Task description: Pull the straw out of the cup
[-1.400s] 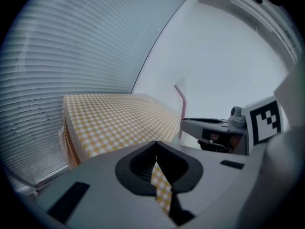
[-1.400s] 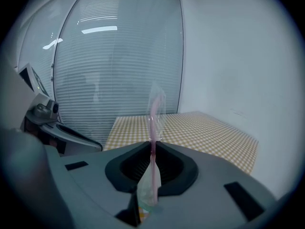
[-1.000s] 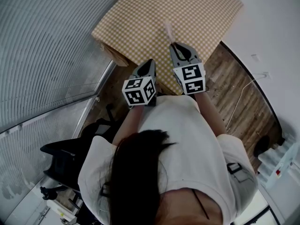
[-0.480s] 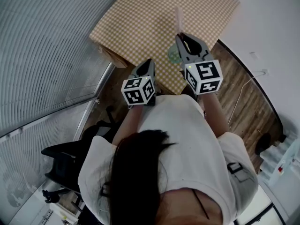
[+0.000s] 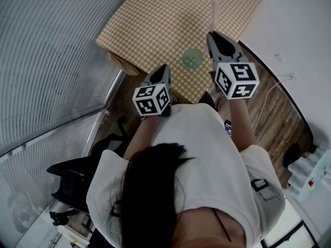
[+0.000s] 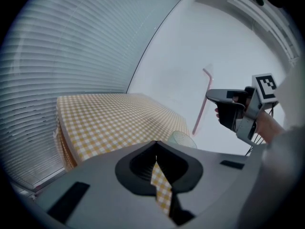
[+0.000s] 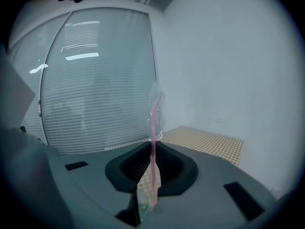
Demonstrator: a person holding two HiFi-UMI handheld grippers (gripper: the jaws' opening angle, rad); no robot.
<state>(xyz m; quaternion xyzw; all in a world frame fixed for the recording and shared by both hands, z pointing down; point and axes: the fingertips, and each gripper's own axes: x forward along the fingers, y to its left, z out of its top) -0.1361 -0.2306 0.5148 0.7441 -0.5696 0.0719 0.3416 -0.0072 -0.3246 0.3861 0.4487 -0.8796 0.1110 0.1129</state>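
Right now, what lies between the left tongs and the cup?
Only bare checked cloth: the head view shows nothing else between the left tongs and the cup.

Looks like an office-type room: slatted blinds [image 5: 49, 50] over glass partitions, plain white walls, wood-plank floor [image 5: 271, 110], black swivel chair [image 5: 72, 177], checked-cloth table [image 5: 155, 25].

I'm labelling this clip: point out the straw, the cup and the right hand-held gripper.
straw [image 6: 202, 104], left gripper view, mid-shaft.
cup [image 5: 192, 59], head view, centre, seen from above.
right hand-held gripper [image 5: 211, 34], head view, between its fingertips.
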